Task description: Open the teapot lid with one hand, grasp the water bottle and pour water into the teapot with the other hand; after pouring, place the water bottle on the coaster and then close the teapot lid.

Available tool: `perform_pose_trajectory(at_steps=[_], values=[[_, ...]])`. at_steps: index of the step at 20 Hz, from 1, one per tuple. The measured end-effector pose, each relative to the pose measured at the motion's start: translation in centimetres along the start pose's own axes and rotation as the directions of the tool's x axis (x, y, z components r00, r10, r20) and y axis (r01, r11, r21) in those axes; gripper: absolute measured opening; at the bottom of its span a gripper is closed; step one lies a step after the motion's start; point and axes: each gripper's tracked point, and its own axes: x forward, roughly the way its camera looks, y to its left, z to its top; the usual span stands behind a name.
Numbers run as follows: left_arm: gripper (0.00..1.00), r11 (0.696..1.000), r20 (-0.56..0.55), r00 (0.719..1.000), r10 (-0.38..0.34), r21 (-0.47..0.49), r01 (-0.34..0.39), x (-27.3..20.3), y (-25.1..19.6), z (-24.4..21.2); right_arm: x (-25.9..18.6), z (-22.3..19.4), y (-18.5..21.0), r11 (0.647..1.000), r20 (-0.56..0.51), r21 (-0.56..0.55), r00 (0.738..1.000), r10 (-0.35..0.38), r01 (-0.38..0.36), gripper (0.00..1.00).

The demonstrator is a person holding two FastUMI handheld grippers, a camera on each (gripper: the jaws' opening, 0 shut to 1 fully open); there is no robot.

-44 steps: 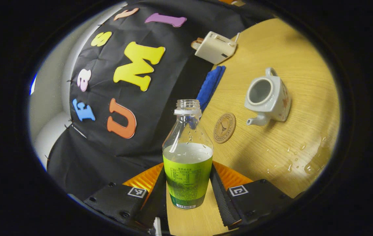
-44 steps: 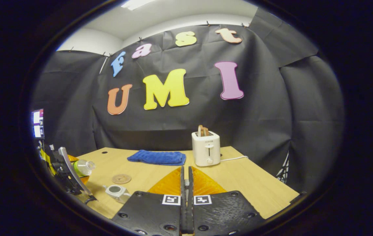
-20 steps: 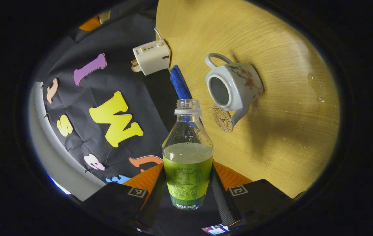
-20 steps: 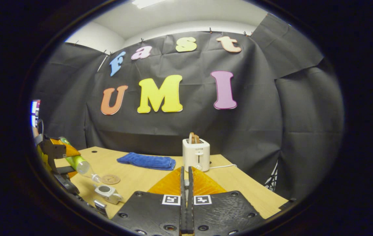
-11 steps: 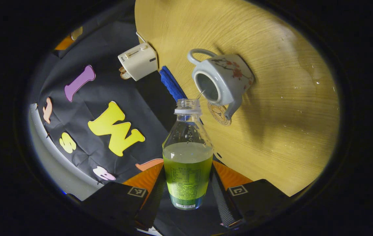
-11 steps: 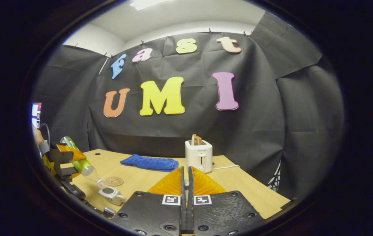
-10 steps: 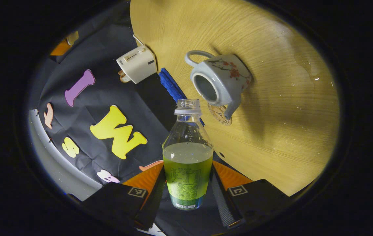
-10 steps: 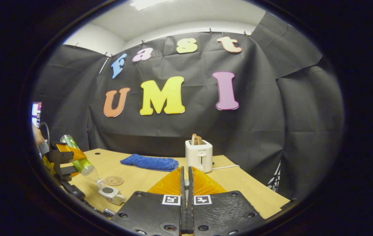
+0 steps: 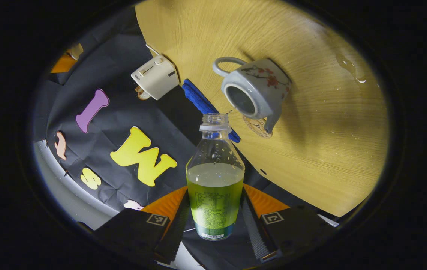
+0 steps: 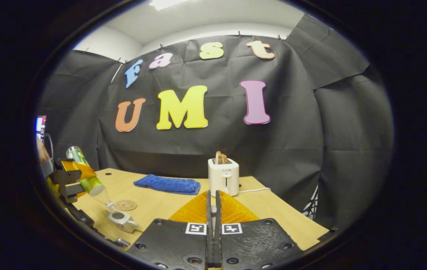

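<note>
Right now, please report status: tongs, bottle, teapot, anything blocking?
Left tongs shut on water bottle, tipped mouth-down at open teapot. Right tongs shut, lid not visible from here. Coaster beside teapot, nothing on it.

The bench [image 9: 310,150] is pale wood with a fine visible grain and a smooth, faintly shiny face that carries glossy beads of water [image 9: 350,69]. The water bottle [image 9: 215,176] is clear, glossy plastic with a smooth printed green wrap, and the teapot [image 9: 256,90] looks like glazed white ceramic with a painted flower sprig. The folded blue cloth [image 10: 167,184] is nubbly terry, the toaster [image 10: 223,176] is smooth matt white plastic, and the coaster [image 10: 126,204] looks like dull brown cork or wood.
</note>
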Motion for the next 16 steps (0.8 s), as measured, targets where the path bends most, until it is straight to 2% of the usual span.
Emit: perform_pose_trajectory(at_steps=[10,16], values=[[0.76,0.999,-0.012,1.000,0.015,0.044,-0.014,-0.01,0.48,0.03,0.34,-0.62,0.12,1.000,-0.020,0.008,1.000,0.004,-0.003,0.01],[0.75,0.999,-0.004,0.999,0.047,0.010,-0.047,-0.08,0.30,-0.21,0.35,-0.54,0.10,1.000,-0.012,0.003,1.000,0.009,-0.009,0.00]])
